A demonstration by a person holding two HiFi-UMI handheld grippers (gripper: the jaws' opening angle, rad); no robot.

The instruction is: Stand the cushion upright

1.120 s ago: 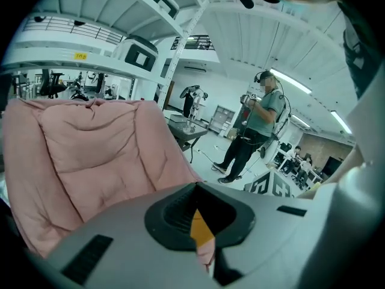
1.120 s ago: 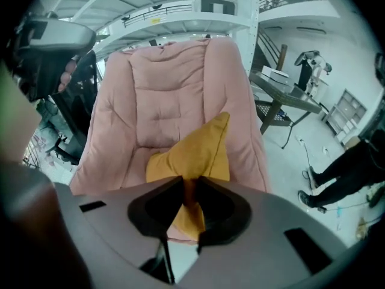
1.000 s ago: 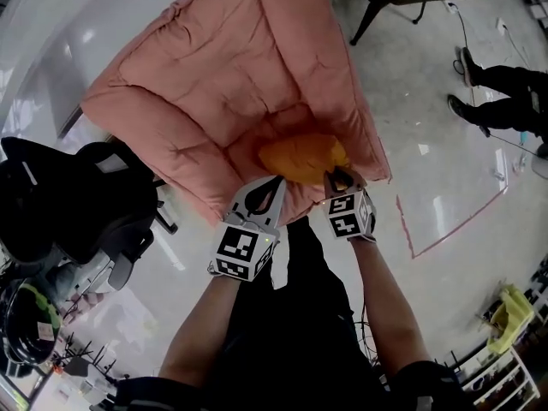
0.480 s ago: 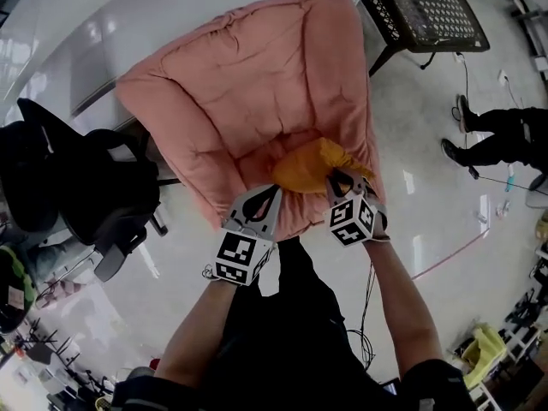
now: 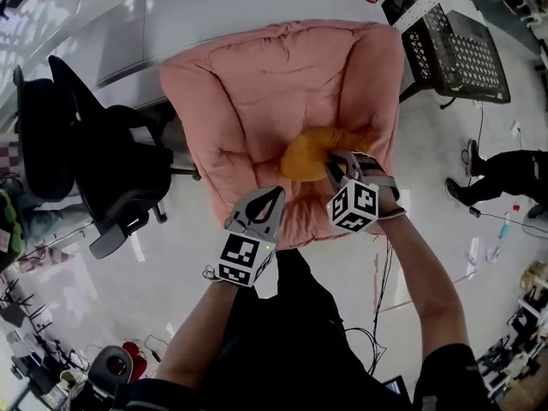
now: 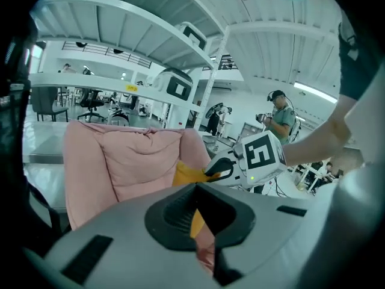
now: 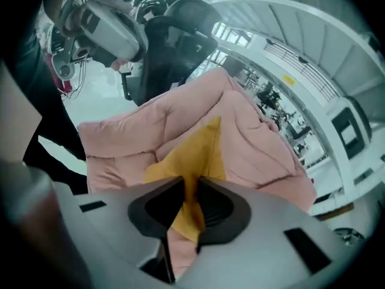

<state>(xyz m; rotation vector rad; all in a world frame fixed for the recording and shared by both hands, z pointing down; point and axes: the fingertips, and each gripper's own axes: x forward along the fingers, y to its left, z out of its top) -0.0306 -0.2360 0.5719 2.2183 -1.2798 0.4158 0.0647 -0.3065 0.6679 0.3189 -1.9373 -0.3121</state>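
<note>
A big pink quilted cushion [image 5: 274, 92] with raised sides is held up in front of me, a yellow cushion [image 5: 304, 152] lying in its hollow. My left gripper [image 5: 266, 197] is at the pink cushion's near edge, and its jaws look shut on that pink fabric [image 6: 207, 254]. To the right, my right gripper [image 5: 336, 164] is shut on the yellow cushion [image 7: 192, 155], which runs between its jaws. In the left gripper view the pink cushion [image 6: 120, 161] stands tall, with the right gripper [image 6: 219, 168] biting the yellow cushion [image 6: 186, 174]. The right gripper view shows the pink cushion [image 7: 252, 137] and the left gripper [image 7: 111, 32] above.
A black office chair [image 5: 94, 169] stands close at the left. A white desk [image 5: 111, 41] lies behind the cushion. A black perforated table [image 5: 454, 50] is at the upper right, a standing person's legs [image 5: 505, 174] at the right, and a cable [image 5: 381, 289] on the floor.
Both grippers and the two cushions have shifted right and risen. The pink cushion now shows more squarely, and the right gripper has rolled, so its marker cube faces me.
</note>
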